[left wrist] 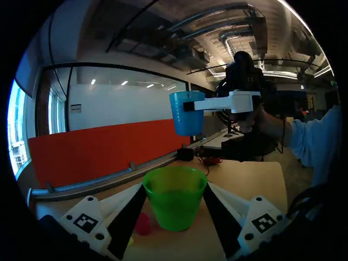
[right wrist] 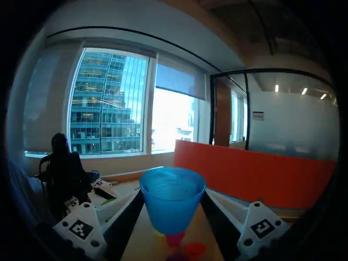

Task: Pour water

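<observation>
Cups sit in both grips. My left hand-held gripper [left wrist: 174,187] is clamped on the green cup [left wrist: 175,200], low in the centre of the left gripper view. One finger presses each side, and the cup is upright with its mouth open. I cannot tell whether its base touches the bench [left wrist: 252,178].

My right hand-held gripper [right wrist: 172,193] holds the blue cup [right wrist: 172,202] the same way, low in the centre of the right gripper view. In the left gripper view the blue cup hangs upright in the upper centre, above and beyond the green one and well apart from it. The hand [left wrist: 256,122] behind it is at the right. I cannot make out the water level inside.

As I judge it, the step is to line up before tipping. I would bring the blue rim over the green mouth and just above it, then roll the wrist slowly so the stream falls inside the rim. I would hold the green cup level and not squeeze harder, since thin plastic may flex. Small coloured pieces [right wrist: 187,245] lie on the bench underneath, so a spill would wet them.
</observation>
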A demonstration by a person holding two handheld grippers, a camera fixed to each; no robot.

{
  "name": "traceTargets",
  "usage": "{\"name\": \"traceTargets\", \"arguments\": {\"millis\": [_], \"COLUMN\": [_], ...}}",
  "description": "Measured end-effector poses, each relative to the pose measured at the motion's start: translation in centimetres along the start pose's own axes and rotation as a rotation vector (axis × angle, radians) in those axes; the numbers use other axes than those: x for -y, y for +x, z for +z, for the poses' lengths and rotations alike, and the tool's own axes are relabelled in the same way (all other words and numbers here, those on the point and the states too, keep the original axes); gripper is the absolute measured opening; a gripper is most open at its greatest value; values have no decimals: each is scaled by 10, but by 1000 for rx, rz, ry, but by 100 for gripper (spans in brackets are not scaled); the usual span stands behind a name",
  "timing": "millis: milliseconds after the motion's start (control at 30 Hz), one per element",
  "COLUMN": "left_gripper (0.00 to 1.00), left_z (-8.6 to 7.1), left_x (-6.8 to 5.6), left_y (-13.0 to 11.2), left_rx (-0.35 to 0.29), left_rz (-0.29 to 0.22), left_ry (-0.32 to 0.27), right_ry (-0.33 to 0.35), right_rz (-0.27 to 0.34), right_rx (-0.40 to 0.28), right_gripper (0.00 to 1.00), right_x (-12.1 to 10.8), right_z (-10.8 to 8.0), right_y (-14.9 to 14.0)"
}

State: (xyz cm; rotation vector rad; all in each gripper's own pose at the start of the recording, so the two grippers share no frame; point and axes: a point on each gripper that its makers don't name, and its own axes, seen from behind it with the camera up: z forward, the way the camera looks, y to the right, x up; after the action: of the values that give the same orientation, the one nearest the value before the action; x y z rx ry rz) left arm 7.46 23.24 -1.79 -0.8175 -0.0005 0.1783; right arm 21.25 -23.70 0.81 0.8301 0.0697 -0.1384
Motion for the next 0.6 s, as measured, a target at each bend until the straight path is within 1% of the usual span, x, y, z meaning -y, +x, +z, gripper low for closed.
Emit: {"name": "traceTargets", "arguments": {"millis": [367,467,600], "left_gripper": [86,86,87], "left_z": [-17,-21,-25], "left_x": [25,30,33], "left_y": [-9,-12,-17], "left_rx": [33,43,59], "left_rz": [-2,0,1], "left_ry": [55,65,71], "right_ry": [-2,2,8], "right_rz": [8,10,10], "right_rx": [24,31,43], "right_gripper": [90,89,90], "right_x": [-5,-5,-4], "right_z": [-16,-21,-25], "right_y": [-21,-26,-37]}}
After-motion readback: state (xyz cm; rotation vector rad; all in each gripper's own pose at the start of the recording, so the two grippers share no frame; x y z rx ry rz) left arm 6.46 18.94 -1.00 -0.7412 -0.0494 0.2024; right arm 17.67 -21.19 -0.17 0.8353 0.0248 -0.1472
